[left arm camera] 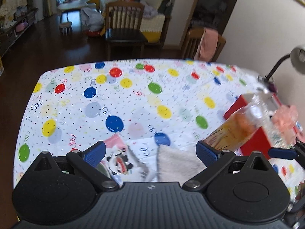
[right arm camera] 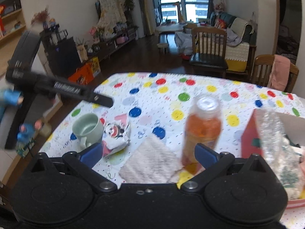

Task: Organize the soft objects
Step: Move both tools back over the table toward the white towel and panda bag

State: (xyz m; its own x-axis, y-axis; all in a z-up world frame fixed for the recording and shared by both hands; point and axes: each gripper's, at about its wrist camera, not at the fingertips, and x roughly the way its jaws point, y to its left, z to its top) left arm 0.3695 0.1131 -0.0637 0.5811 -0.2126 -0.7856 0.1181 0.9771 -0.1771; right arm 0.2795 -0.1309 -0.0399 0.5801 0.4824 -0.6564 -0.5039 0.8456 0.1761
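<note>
Mug: a pale green mug (right arm camera: 88,128) stands upright at the far left of the balloon-print tablecloth (right arm camera: 209,103), just left of my panda pouch.
Panda pouch: the crumpled soft pouch (right arm camera: 115,135) lies flat on the cloth between the mug and the towel — in my left view it sits just inside my left finger (left arm camera: 95,153).
My left gripper: my left gripper (left arm camera: 150,152) hangs over the near part of the table with its blue pads spread wide, nothing between them.
Towel: the white fluffy towel (right arm camera: 150,162) lies flat on the cloth, near the middle, under both of my grippers.
My right gripper: my right gripper (right arm camera: 149,155) is also spread wide and holds nothing.
Bottle: an orange drink bottle (right arm camera: 203,131) with a clear cap stands just beside my right finger — I cannot tell whether they touch.
Red box: the red box (right arm camera: 251,143) sits at the right, with a crinkly clear bag (right arm camera: 274,145) standing in it.
</note>
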